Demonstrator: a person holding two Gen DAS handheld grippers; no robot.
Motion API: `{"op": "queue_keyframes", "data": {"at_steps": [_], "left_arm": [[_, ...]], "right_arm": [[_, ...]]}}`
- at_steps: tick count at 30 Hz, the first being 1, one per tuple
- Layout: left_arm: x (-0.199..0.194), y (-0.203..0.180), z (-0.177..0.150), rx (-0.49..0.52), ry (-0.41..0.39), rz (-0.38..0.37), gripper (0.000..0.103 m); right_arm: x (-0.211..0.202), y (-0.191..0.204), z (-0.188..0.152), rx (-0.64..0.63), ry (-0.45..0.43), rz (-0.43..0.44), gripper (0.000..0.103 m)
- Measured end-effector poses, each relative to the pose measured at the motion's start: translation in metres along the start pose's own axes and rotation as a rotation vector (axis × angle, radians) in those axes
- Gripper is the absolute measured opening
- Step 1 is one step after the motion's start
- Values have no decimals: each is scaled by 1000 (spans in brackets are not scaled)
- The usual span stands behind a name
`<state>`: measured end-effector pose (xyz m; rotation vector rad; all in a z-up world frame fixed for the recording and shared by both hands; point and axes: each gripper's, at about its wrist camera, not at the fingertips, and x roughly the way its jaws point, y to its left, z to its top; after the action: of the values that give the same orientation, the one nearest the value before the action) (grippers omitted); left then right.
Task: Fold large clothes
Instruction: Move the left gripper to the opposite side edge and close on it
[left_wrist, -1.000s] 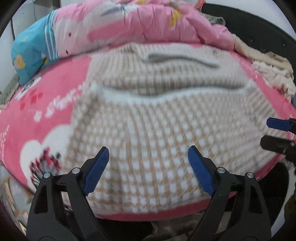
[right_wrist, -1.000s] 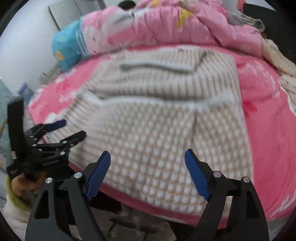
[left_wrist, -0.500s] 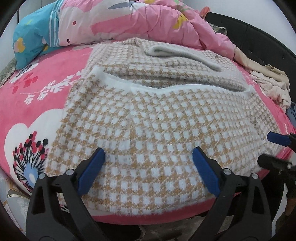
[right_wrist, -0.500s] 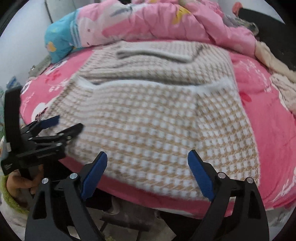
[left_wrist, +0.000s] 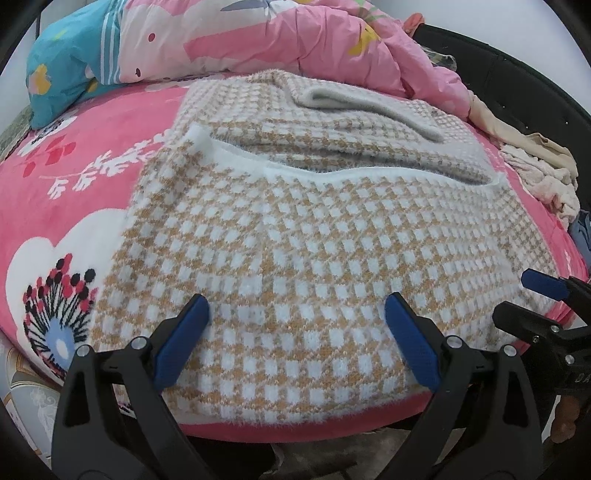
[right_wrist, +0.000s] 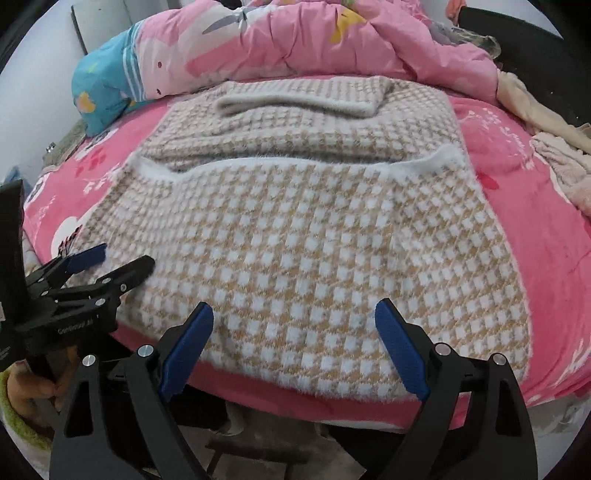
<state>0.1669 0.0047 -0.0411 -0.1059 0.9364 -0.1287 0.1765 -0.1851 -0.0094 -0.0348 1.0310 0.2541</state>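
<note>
A large tan-and-white checked knit sweater (left_wrist: 314, 236) lies flat on the pink bed, its near half folded up over the far half, with a white trimmed edge (left_wrist: 332, 173) across the middle and a grey folded part (left_wrist: 369, 103) at the far end. It also shows in the right wrist view (right_wrist: 303, 229). My left gripper (left_wrist: 295, 321) is open and empty above the sweater's near hem. My right gripper (right_wrist: 295, 328) is open and empty above the near hem too. Each gripper shows in the other's view: the right one (left_wrist: 532, 299) and the left one (right_wrist: 110, 262).
A pink floral bed sheet (left_wrist: 74, 184) covers the bed. A bunched pink quilt (left_wrist: 277, 40) and a blue pillow (left_wrist: 59, 81) lie at the far side. Pale clothes (left_wrist: 535, 166) are heaped at the far right by a black headboard (left_wrist: 517, 74).
Both grippers have moved a little lower and closer over the sweater's near hem. Both stay open and empty. The sweater has not moved.
</note>
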Motion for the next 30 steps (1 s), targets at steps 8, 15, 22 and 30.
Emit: {"op": "queue_keyframes", "data": {"at_steps": [8,15,22,30], "left_arm": [[2,-5,1,12,7,18,93],[3,-7,2,9,15,25,93],[4,-7,3,14,22,32,94],[5,-11,3,20,27,55,94]], "right_arm": [[18,-5,-5,25,7,-4,87],[10,-1,6,11,-39,-10,87],[28,2,12,-9,-40,-15,87],[34,1,7,-6,-54,-1,88]]}}
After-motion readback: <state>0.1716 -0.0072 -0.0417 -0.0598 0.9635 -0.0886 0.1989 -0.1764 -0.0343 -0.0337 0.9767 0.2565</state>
